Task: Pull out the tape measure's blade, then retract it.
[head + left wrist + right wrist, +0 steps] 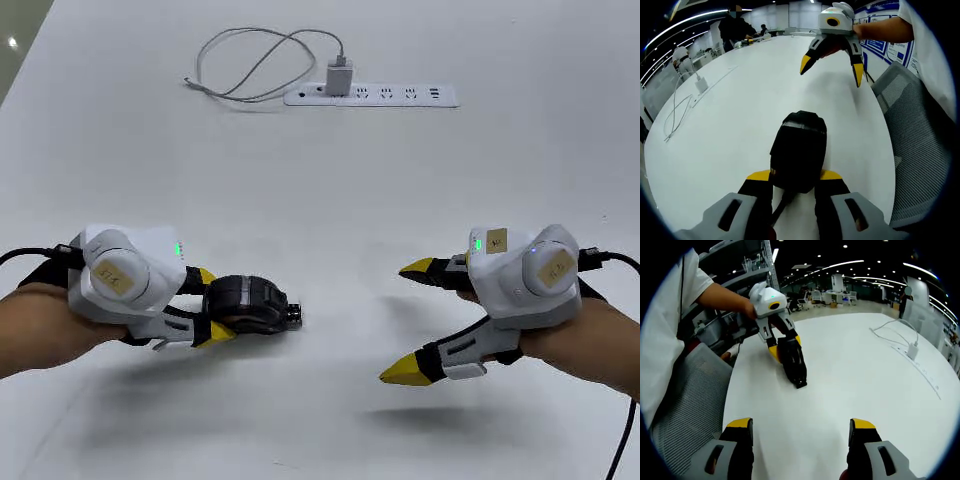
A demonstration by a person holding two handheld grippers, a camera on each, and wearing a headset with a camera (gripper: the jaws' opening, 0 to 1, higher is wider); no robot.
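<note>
My left gripper is clamped on the tape measure; right gripper gapes wide, holding nothing, well right of it (open white table between), power strip far beyond.

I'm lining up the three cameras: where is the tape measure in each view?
Head view: tape measure lower left, in the left claw.
Left gripper view: tape measure centre, between the jaws.
Right gripper view: tape measure upper left of centre.
Shared landmark: white charger.
</note>
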